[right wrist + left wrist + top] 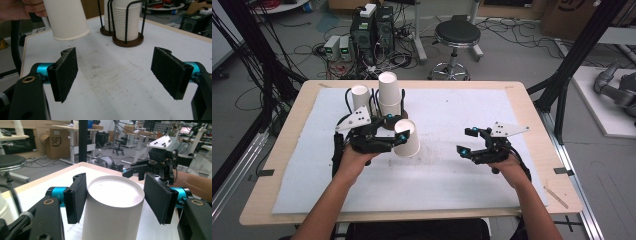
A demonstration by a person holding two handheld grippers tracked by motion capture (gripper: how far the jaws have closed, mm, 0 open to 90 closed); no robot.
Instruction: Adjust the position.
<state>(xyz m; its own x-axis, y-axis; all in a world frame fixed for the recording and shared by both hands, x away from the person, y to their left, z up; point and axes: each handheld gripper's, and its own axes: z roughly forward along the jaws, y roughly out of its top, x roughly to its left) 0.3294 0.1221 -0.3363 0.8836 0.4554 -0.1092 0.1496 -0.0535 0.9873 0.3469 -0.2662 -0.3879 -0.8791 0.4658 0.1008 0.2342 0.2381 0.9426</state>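
Black jaws of the left gripper (115, 202) clench a white paper cup (113, 207) between their pads, one pad at nine o'clock and one at three o'clock of the cup's wall in the left gripper view, with the cup's flat closed bottom turned toward that camera. In the high view the same cup (408, 137) lies tilted in the left gripper (379, 137), off the white mat (447, 185), at about five o'clock from the two wire cup holders (384, 107) with their stacks of cups.

The right gripper (474, 145) waits well apart at three o'clock of the cup, its jaws released and wide, nothing between the pads; its own view looks across the scuffed mat toward the stacked cups (126, 21), with the held cup (66, 18) at eleven o'clock.

The step in hand looks like carrying the freed cup away from the stacks to set it down or pass it across. To do it well, I would keep the squeeze light, since a thin paper wall dents and then slips. Turning the cup level before lowering lets the rim or base meet the worktop flat. If the right gripper takes over, its pads should close low on the wall, clear of the left pads, before the left lets go.
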